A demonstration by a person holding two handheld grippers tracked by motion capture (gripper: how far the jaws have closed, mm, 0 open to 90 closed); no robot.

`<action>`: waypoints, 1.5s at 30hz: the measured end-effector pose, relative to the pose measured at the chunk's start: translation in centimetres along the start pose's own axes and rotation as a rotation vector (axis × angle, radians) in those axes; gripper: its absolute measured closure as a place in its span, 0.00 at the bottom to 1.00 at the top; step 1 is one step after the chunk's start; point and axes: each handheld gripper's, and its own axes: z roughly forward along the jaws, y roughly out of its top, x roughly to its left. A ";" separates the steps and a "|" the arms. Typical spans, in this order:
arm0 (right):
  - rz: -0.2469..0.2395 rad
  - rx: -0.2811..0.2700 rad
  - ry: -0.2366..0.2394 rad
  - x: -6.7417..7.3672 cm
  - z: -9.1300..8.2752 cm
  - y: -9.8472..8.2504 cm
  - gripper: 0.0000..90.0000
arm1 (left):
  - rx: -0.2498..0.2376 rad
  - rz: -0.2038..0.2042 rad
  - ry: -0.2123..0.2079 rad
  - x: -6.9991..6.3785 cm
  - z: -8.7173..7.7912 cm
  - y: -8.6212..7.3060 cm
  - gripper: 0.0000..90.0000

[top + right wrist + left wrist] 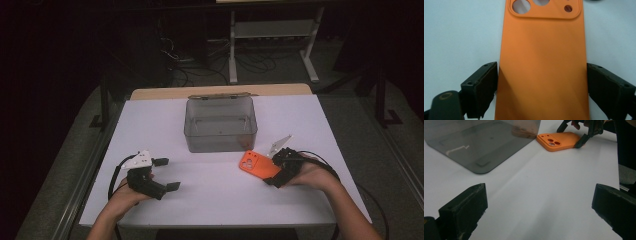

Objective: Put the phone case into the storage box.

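Note:
An orange phone case (256, 164) lies flat on the white table (215, 205), back up, with its camera cut-outs toward the box. My right gripper (272, 171) holds its near end. In the right gripper view the case (541, 50) runs up between the two black pads (482, 87), which press on its long edges. From the left gripper view the case (559, 141) sits far off with the right gripper (570, 136) on it. My left gripper (169, 174) rests at the table's front left, jaws wide apart with nothing between them (539, 205).
A smoky translucent box (220, 142) with no lid stands at the table's middle back, just left of the case; it looks empty (481, 142). A white metal frame (272, 30) and cables lie on the dark floor beyond the table.

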 end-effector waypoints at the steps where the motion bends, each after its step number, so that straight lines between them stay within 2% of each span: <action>1: 0.000 0.000 0.000 0.0 0.0 0.0 0.15 | 0.000 0.000 0.001 0.0 0.0 0.0 0.00; 29: 0.009 -0.002 0.010 -0.2 -0.2 0.0 0.18 | 0.001 0.003 0.001 0.0 0.0 0.0 0.00; 45: 0.022 -0.015 0.030 -0.1 -1.0 -0.1 0.18 | -0.001 0.003 0.001 0.0 0.0 0.0 0.00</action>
